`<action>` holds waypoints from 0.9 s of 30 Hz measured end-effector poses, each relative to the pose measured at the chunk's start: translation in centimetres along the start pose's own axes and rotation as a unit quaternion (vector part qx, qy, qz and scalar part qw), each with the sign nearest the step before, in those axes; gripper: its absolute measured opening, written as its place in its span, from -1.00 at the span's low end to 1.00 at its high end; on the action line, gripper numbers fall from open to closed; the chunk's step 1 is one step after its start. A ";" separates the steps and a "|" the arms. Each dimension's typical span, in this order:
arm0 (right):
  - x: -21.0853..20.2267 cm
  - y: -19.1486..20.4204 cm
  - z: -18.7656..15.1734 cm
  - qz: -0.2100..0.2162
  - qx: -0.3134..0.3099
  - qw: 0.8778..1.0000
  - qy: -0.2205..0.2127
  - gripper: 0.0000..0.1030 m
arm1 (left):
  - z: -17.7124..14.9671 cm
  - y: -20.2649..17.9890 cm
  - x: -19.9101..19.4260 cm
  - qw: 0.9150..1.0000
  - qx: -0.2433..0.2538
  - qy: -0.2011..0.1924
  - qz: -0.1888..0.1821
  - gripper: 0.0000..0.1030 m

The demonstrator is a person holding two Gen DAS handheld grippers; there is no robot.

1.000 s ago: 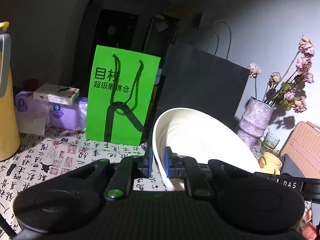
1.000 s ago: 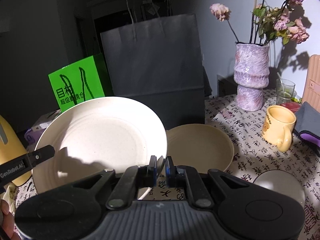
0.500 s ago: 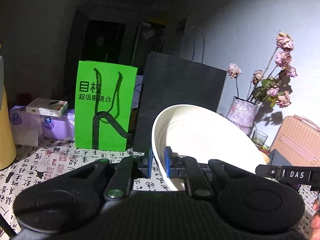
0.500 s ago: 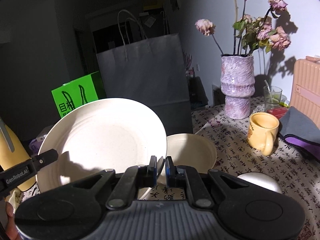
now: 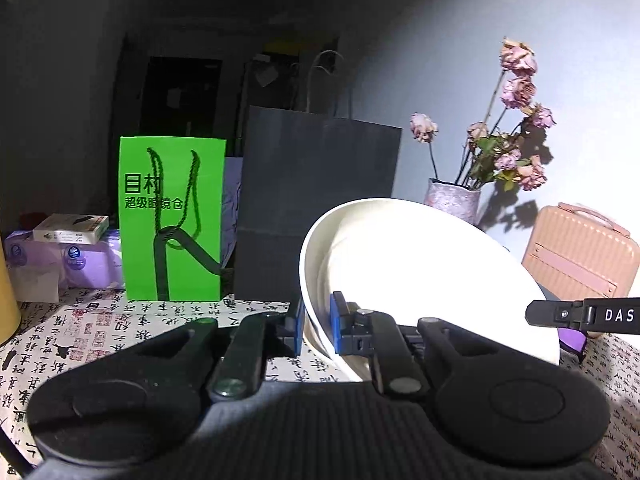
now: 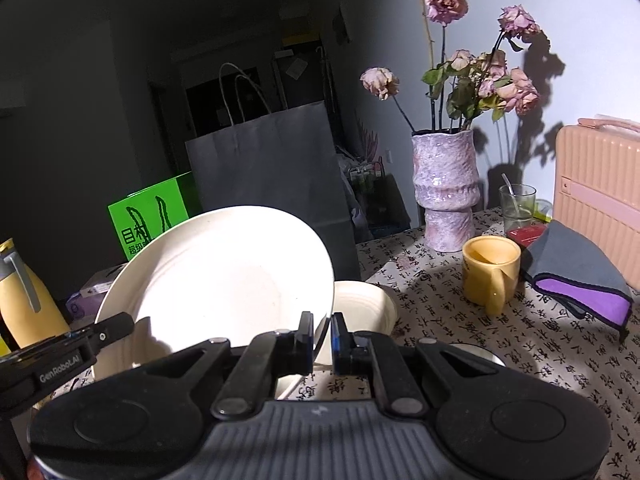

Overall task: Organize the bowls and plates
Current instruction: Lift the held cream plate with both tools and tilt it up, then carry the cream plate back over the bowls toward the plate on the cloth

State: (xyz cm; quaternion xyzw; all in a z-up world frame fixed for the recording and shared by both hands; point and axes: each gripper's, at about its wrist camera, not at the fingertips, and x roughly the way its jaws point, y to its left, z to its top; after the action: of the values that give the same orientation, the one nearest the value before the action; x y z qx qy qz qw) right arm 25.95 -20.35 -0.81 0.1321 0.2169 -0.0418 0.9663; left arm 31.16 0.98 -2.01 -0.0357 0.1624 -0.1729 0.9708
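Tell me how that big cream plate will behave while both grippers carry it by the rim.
The plate looks rigid, so it should hold its shape. Its glossy surface may be slippery, and the left gripper and right gripper pinch only thin rim edges, so it could pivot or slip. Likely breakable if dropped.

Mug [image 6: 491, 274] right of bowl [image 6: 362, 306], vase [image 6: 446, 190] behind (glass [image 6: 517, 208] beside it), on table [image 6: 540, 352].

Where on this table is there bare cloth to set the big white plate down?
Bare cloth lies in front of the yellow mug and the grey-purple pouch. In the left view, another patch is open before the green bag. It is crowded around the vase, the glass and the small bowl behind the plate.
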 end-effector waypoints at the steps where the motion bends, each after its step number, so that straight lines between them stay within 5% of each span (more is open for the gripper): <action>1: -0.3 -0.3 -0.1 0.001 0.000 1.000 -0.002 -0.84 | -0.2 -0.4 -0.1 1.000 0.002 -0.002 0.000 -0.74; 27: -5.4 -5.8 -2.7 0.035 0.040 0.998 -0.026 -0.84 | -1.7 -6.9 -5.4 0.999 0.038 0.003 0.026 -0.73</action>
State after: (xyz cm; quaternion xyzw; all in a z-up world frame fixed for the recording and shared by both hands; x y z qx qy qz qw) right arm 19.22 -25.05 -2.23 0.1768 0.1851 -0.0202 0.9665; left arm 23.53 -3.63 -1.07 0.0059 0.1598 -0.1535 0.9751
